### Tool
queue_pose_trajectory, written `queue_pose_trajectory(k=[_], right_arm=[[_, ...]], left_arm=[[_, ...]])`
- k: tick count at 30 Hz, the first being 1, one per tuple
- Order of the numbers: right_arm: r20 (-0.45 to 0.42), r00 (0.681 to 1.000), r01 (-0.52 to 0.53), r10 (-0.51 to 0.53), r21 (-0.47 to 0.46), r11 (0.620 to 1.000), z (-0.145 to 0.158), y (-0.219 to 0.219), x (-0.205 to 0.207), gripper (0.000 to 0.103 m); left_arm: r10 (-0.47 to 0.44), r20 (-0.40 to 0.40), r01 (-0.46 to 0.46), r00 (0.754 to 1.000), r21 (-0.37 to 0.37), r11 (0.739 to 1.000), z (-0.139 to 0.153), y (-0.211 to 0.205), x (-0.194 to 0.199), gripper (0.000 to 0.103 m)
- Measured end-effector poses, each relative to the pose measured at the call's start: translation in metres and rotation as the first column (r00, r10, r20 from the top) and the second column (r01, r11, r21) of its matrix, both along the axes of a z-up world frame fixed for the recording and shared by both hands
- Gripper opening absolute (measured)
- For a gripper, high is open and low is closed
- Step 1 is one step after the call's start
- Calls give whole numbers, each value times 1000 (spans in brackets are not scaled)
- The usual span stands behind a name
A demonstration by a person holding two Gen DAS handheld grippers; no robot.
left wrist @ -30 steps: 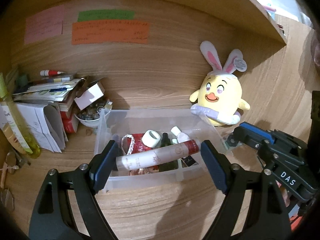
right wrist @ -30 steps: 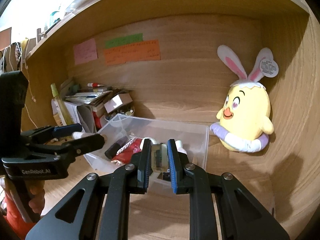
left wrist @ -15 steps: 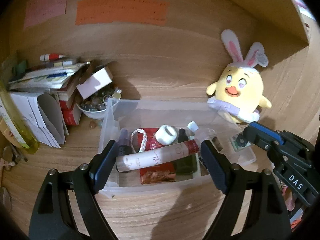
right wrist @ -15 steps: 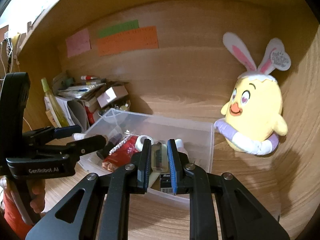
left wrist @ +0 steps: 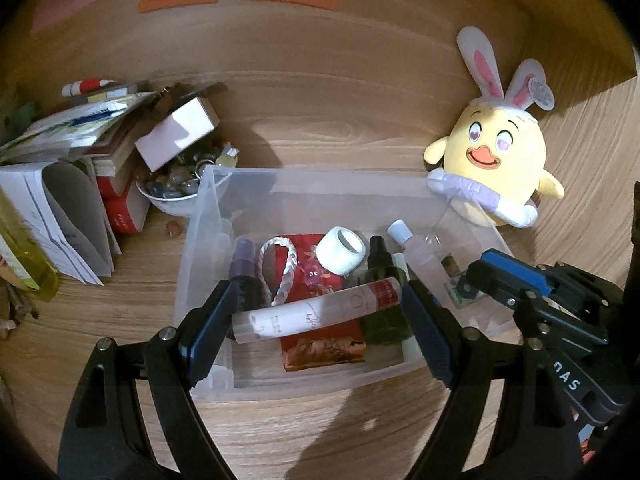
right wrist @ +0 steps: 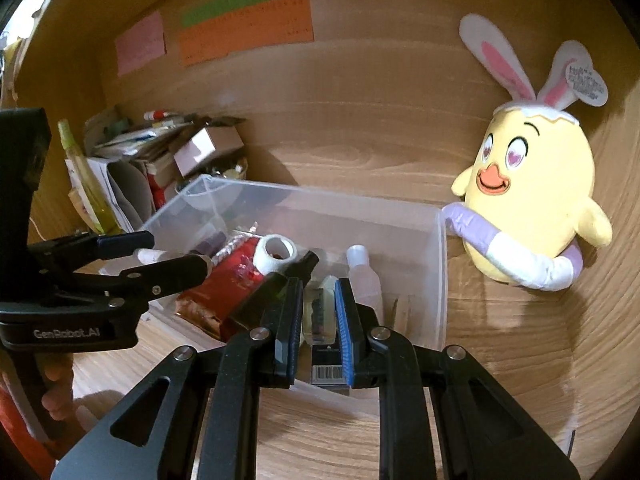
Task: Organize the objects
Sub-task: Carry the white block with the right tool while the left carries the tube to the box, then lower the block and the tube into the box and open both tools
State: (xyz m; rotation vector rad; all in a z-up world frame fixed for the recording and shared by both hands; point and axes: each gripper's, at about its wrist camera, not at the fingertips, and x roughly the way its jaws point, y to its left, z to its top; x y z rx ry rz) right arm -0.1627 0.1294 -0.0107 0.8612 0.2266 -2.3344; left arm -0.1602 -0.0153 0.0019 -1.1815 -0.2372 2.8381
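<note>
A clear plastic bin [left wrist: 208, 216] [right wrist: 440, 272] stands on the wooden shelf. It holds a red pouch [left wrist: 320, 344], a white tape roll [left wrist: 342, 250], a dark green bottle [left wrist: 380, 316] and a clear bottle [left wrist: 420, 252]. My left gripper [left wrist: 316, 316] is shut lengthwise on a white tube with a red end [left wrist: 316, 312], held over the bin's front. My right gripper [right wrist: 318, 312] is shut on a small clear bottle [right wrist: 318, 312] above the bin's right part; it also shows in the left wrist view [left wrist: 516, 284].
A yellow plush chick with bunny ears [left wrist: 496, 160] [right wrist: 532, 200] sits at the back right, touching the bin's corner. Left of the bin are stacked books and papers [left wrist: 60, 184], a white bowl of trinkets [left wrist: 176, 188] and a yellow-green bottle [right wrist: 84, 176]. Sticky notes [right wrist: 244, 28] hang on the back wall.
Both grippers have moved forward and down toward the bin with their objects still held; the bin now looks larger and closer in both views.
</note>
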Motion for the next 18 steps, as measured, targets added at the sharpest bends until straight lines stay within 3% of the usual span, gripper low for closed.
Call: queue_pose_trajectory(k=[18], right_arm=[[16, 1000, 4, -5, 69, 998, -17, -11, -6, 15]], left_arm=[[-26, 31, 27, 999, -20, 999, -5, 7, -2, 85]])
